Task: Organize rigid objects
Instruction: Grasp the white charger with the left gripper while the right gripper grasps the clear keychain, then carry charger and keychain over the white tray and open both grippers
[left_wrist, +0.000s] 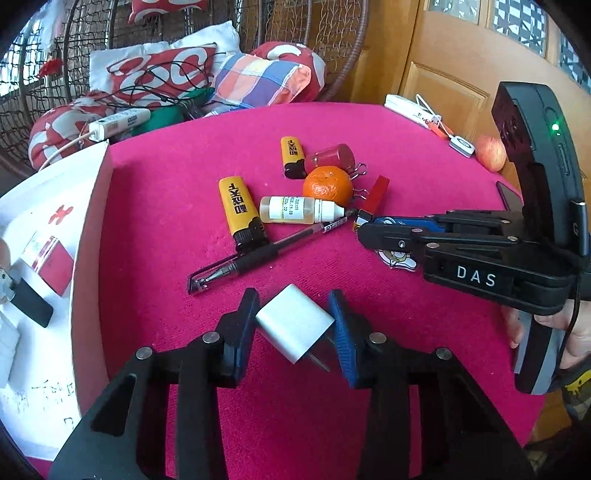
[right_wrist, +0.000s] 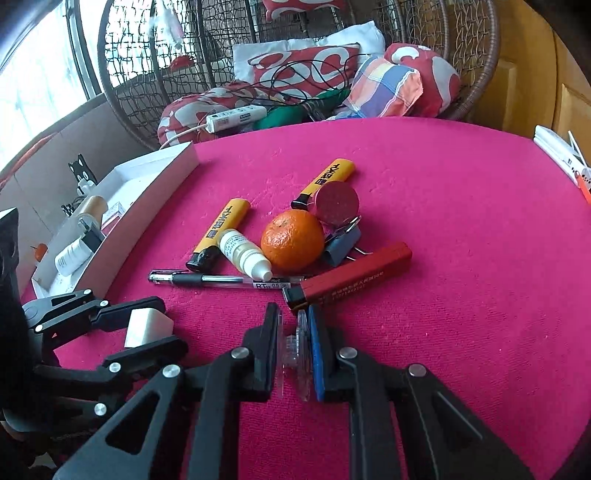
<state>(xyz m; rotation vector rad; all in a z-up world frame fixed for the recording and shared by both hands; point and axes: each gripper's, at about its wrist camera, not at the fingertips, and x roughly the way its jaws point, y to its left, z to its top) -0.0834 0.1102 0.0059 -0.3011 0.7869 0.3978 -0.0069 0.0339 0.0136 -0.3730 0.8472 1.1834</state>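
On the pink table top, my left gripper is shut on a small silver-white plug adapter, its prongs pointing down at the cloth. The right wrist view shows that same gripper low at the left, around the white adapter. My right gripper is shut on a thin clear plastic piece, held edge-on just above the cloth. Seen from the left wrist, the right gripper reaches in from the right, with a cartoon-printed part showing under it.
A pile lies mid-table: two yellow lighters, a mandarin, a dropper bottle, a black pen, a red lighter, a red-capped jar and binder clips. A white box holding items stands at the left.
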